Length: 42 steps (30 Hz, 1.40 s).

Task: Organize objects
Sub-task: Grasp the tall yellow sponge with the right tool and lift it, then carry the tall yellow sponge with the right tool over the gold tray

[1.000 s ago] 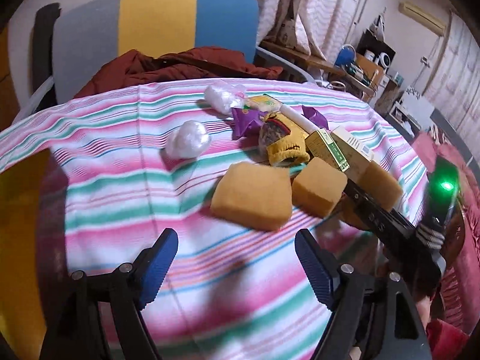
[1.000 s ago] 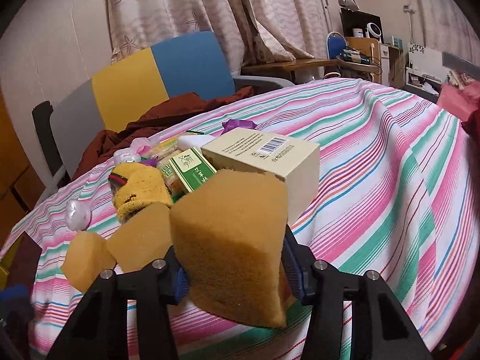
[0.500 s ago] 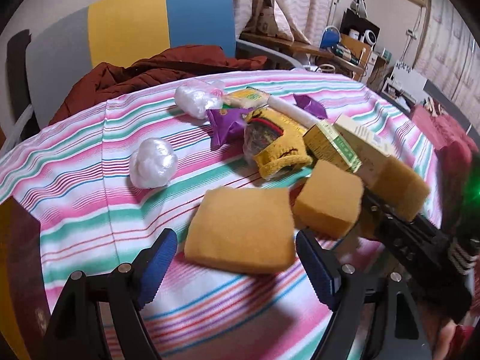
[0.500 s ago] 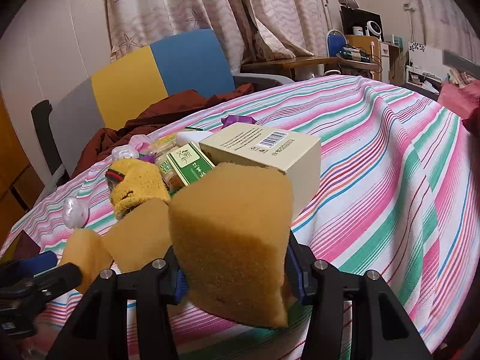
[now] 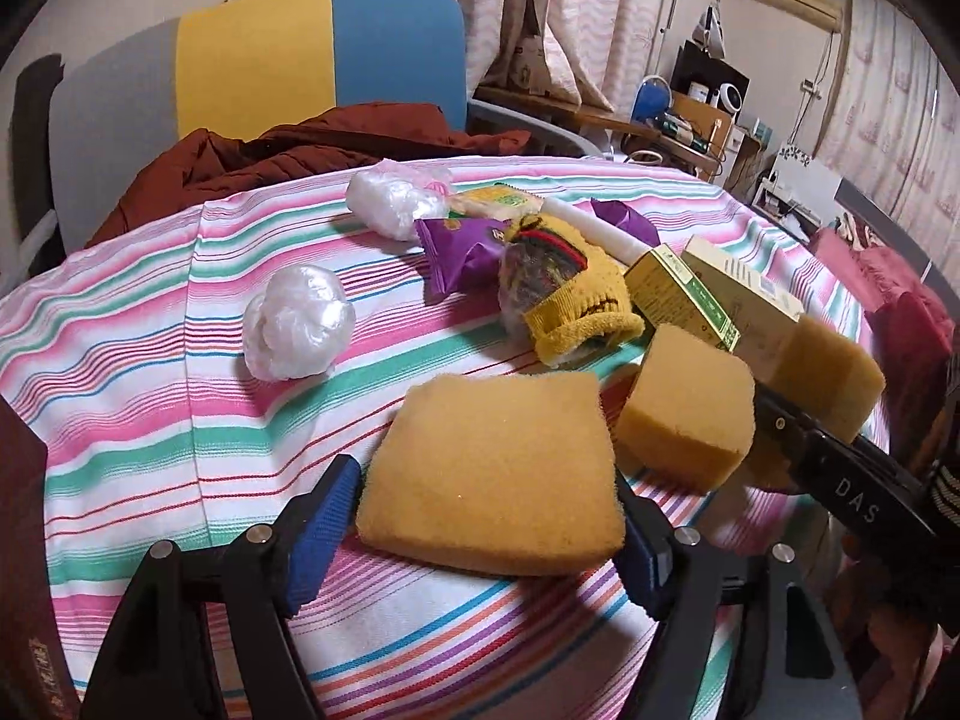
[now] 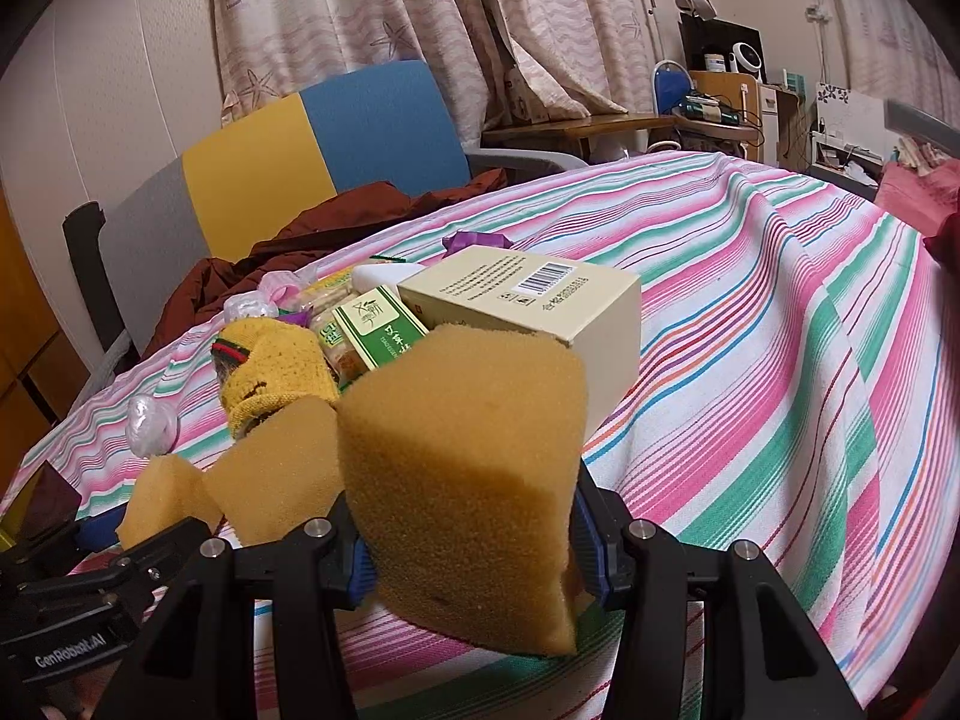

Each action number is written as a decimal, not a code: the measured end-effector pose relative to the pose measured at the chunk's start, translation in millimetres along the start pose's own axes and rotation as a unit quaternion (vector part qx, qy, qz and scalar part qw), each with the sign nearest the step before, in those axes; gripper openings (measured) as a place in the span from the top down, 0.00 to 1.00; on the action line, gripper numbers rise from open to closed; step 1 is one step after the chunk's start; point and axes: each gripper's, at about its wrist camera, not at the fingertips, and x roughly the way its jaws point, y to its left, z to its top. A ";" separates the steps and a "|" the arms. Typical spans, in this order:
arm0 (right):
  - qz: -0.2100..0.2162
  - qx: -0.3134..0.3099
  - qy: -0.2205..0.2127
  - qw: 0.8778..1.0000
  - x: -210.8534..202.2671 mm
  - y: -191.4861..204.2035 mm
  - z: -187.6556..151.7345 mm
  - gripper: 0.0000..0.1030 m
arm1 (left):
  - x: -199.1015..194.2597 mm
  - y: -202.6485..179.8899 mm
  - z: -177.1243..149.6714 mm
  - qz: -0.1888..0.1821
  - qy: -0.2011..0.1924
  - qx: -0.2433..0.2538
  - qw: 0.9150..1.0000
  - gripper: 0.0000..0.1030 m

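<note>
Three yellow sponges lie near the front of a striped tablecloth (image 5: 150, 396). My left gripper (image 5: 480, 534) is open, its blue pads on either side of the flat sponge (image 5: 498, 468), which lies on the cloth. A second sponge block (image 5: 687, 414) sits to its right. My right gripper (image 6: 468, 546) is shut on the third sponge (image 6: 474, 480) and holds it just above the cloth; it also shows in the left wrist view (image 5: 828, 378). Behind lie a yellow sock (image 5: 576, 300), a green box (image 5: 678, 294) and a beige box (image 6: 528, 306).
Two white plastic bag balls (image 5: 297, 324) (image 5: 390, 204), a purple snack packet (image 5: 462, 252) and a white tube (image 5: 606, 231) lie further back. A chair (image 5: 258, 72) with a dark red jacket (image 5: 312, 156) stands behind the table. A dark book (image 5: 24, 570) is at the left edge.
My left gripper has moved forward and right until its open fingers straddle the flat sponge. The right gripper has kept hold of its sponge, nearly still.
</note>
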 end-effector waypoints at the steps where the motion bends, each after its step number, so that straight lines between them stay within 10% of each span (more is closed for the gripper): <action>1: 0.001 0.001 -0.001 1.000 0.0 -0.2 -0.3 0.49 | 0.5 -0.7 -0.1 0.002 0.001 0.002 1.000 0.23; 22: -0.025 -0.006 -0.014 1.000 -8.8 1.4 -1.1 0.49 | -30.0 -2.9 -17.8 0.070 -0.067 0.009 0.995 0.36; 42: 0.012 -0.008 -0.015 1.000 -62.3 22.9 -0.8 0.56 | -99.8 1.2 -70.0 0.031 -0.095 -0.005 0.995 0.36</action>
